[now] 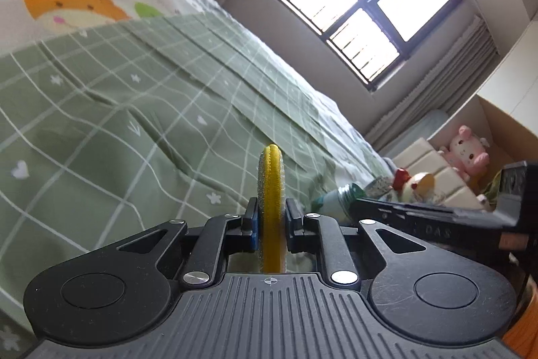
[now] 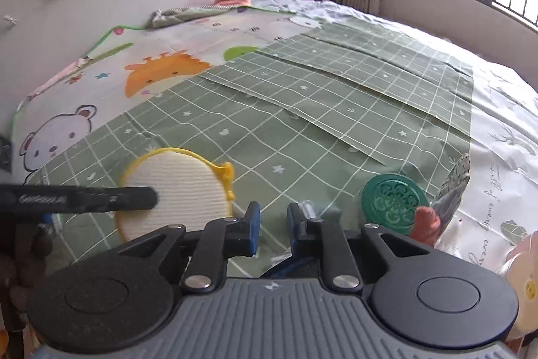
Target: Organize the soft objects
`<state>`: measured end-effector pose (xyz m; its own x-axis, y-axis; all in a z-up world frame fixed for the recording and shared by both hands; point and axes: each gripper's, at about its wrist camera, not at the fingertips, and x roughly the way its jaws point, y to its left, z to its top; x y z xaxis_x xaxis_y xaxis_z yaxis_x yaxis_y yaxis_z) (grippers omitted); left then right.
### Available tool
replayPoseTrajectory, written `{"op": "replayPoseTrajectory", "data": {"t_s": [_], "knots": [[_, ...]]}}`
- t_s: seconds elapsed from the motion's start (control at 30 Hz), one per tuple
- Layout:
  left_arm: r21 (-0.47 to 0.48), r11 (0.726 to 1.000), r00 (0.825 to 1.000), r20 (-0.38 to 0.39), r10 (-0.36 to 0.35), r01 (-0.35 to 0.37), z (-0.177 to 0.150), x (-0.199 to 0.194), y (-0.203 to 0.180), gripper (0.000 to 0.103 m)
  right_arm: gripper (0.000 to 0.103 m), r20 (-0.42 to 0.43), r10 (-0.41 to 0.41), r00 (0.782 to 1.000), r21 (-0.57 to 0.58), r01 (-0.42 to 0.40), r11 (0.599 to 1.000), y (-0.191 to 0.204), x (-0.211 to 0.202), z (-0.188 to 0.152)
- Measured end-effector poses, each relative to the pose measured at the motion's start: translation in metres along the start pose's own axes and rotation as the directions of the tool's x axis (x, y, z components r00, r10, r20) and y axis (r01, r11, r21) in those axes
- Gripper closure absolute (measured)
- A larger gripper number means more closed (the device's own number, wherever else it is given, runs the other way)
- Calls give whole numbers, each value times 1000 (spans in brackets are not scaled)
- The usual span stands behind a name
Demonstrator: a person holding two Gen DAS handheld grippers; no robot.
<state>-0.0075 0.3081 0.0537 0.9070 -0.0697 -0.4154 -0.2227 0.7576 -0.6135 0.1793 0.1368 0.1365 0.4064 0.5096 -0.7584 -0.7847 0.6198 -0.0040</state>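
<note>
Your left gripper (image 1: 271, 224) holds the round yellow-edged pad (image 1: 271, 187) on its edge, the fingers pressed on both faces, just above the green checked sheet (image 1: 134, 110) on the bed. Your right gripper (image 2: 273, 226) has its fingers narrow with only a small gap, and I see nothing between them; it waits near the green patterned disc (image 2: 393, 199). The step in hand seems to be carrying the pad to its place. I cannot tell where that place is, maybe the cardboard box (image 1: 504, 130) with the pink plush toy (image 1: 465, 152). Next you must keep the grip firm while you move.
</note>
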Motion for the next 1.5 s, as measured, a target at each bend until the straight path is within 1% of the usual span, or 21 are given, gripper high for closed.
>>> {"op": "replayPoseTrajectory", "data": {"t_s": [0.03, 0.07, 0.1, 0.13, 0.2, 0.23, 0.33, 0.4, 0.43, 0.47, 0.5, 0.57, 0.63, 0.7, 0.8, 0.87, 1.0, 1.1, 1.3, 1.43, 1.5], "knots": [[53, 997, 998, 29, 51, -53, -1, -4, -6, 86, 86, -32, -13, 999, -24, 12, 1000, 0, 12, 7], [112, 987, 992, 64, 106, -113, -3, -9, -12, 86, 86, -68, -33, 997, -53, 29, 998, 2, 26, 12], [149, 978, 987, 86, 136, -147, -4, -12, -17, 86, 86, -96, -61, 994, -83, 53, 995, 6, 38, 15], [172, 972, 985, 87, 147, -160, -6, -13, -19, 86, 86, -120, -97, 988, -121, 83, 989, 11, 51, 15], [193, 970, 989, 58, 139, -148, -6, -13, -17, 86, 86, -148, -188, 971, -202, 157, 967, 21, 75, 12], [195, 971, 990, 45, 134, -140, -7, -12, -16, 86, 86, -165, -208, 964, -224, 169, 960, 24, 84, 9], [168, 976, 990, 29, 139, -142, -9, -9, -9, 86, 87, -220, -247, 944, -230, 196, 953, 23, 102, 4], [126, 983, 991, 22, 130, -132, -7, -7, -4, 86, 91, -209, -235, 949, -221, 188, 957, 20, 98, 2], [107, 987, 993, 23, 117, -119, -4, -6, -3, 86, 92, -194, -215, 957, -201, 175, 964, 17, 90, 4], [94, 989, 994, 29, 108, -110, -2, -5, -3, 86, 95, -176, -183, 967, -170, 154, 973, 13, 79, 7], [101, 988, 993, 40, 112, -115, 3, -3, -7, 86, 98, -148, -148, 978, -134, 128, 983, 9, 63, 13], [146, 980, 989, 82, 123, -134, 16, 1, -22, 86, 100, -77, -109, 991, -96, 102, 990, 3, 30, 27], [184, 974, 987, 114, 113, -133, 32, 6, -41, 86, 100, 1, -98, 995, -79, 98, 992, -4, -5, 39], [230, 965, 985, 143, 95, -126, 47, 11, -67, 86, 100, 70, -99, 993, -61, 103, 993, -15, -40, 48], [295, 951, 985, 166, 43, -91, 62, 19, -109, 86, 100, 160, -124, 979, -41, 132, 990, -35, -90, 51], [340, 937, 984, 175, 15, -75, 65, 23, -138, 86, 100, 202, -150, 968, -23, 158, 987, -51, -118, 46], [418, 908, 986, 156, -52, -18, 60, 39, -199, 86, 100, 254, -212, 944, 36, 210, 977, -91, -164, 29], [474, 880, 987, 130, -93, 21, 47, 54, -244, 86, 100, 270, -264, 926, 96, 246, 964, -126, -192, 9], [548, 825, 981, 40, -191, 138, 9, 85, -327, 86, 100, 266, -373, 889, 203, 327, 923, -191, -235, -39], [569, 796, 973, -28, -230, 205, -19, 101, -364, 86, 100, 247, -417, 875, 255, 356, 899, -222, -250, -71], [570, 787, 969, -68, -238, 234, -30, 110, -376, 86, 100, 241, -428, 871, 283, 359, 889, -235, -254, -85]]}}
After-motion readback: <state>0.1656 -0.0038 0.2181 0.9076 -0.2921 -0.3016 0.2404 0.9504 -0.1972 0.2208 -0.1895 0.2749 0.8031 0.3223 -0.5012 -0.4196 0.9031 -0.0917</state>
